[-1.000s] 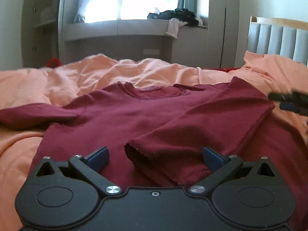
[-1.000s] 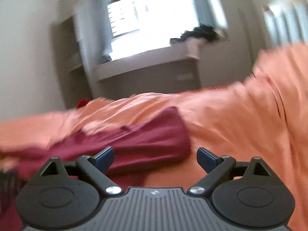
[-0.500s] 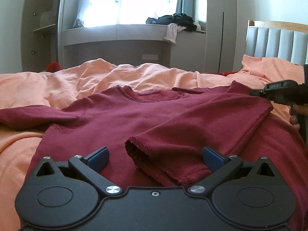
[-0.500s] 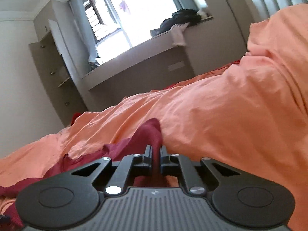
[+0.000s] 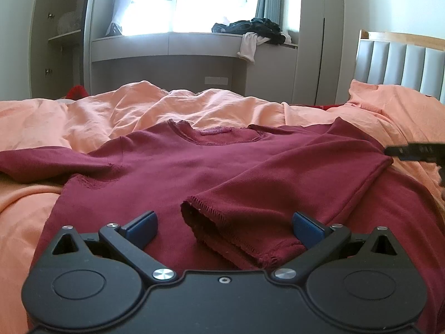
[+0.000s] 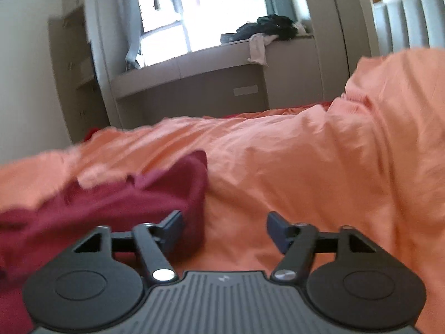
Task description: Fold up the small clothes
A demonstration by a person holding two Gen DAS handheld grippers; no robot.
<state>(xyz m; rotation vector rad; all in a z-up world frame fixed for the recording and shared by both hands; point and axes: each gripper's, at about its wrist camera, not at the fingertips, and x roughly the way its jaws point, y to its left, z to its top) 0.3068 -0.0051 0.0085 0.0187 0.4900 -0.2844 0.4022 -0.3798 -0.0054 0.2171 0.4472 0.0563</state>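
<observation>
Both tongs gape wide, left gripper point(image 5: 224, 224) straddling the soft, limp maroon sweater's point(image 5: 178, 172) cuff point(image 5: 222, 228); right gripper point(image 6: 225, 229) beside its folded edge: pinch hems

A right gripper point(image 6: 224, 229) hangs low over a bed's orange duvet point(image 6: 306, 172), its blue-padded fingers point(image 6: 278, 226) spread wide with nothing between them. The left finger sits just beside a folded edge of a maroon garment point(image 6: 155, 192). Behind, dark clothes point(image 6: 267, 27) lie heaped on a window ledge point(image 6: 194, 64).
</observation>
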